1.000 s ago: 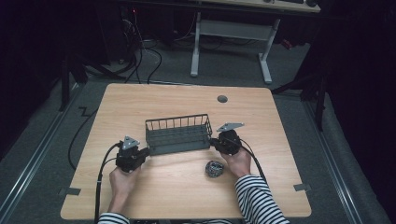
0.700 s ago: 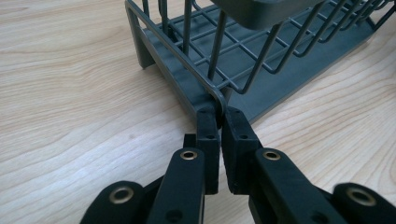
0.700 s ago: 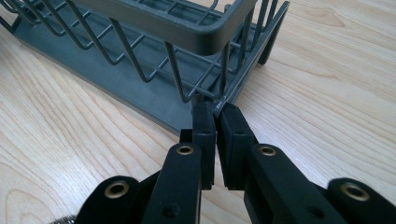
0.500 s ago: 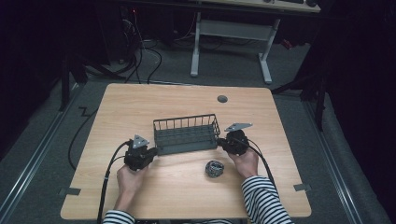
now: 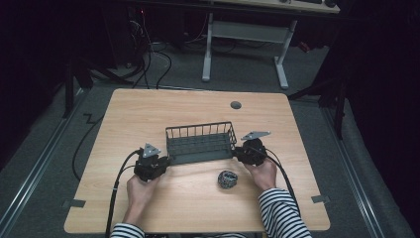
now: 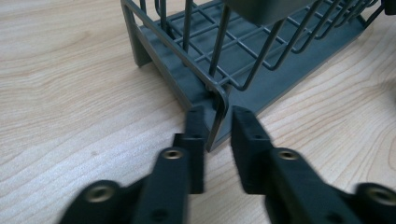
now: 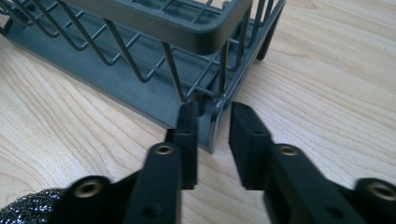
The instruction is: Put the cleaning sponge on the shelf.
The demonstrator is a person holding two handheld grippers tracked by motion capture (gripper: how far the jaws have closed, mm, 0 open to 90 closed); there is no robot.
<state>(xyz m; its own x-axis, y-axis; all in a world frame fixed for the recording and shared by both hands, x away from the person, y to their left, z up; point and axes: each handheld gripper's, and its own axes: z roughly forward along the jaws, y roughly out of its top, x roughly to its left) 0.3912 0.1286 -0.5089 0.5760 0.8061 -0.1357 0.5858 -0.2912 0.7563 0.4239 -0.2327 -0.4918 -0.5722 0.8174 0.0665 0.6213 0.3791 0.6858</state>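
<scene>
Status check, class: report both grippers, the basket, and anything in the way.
Left gripper and right gripper: open, jaws astride the wire basket end corners. Basket flat on table. Steel scrubber beside right hand, not blocking.

No writing, label, brand, number or sign can be read anywhere in these views — not on any object, tool or surface.
</scene>
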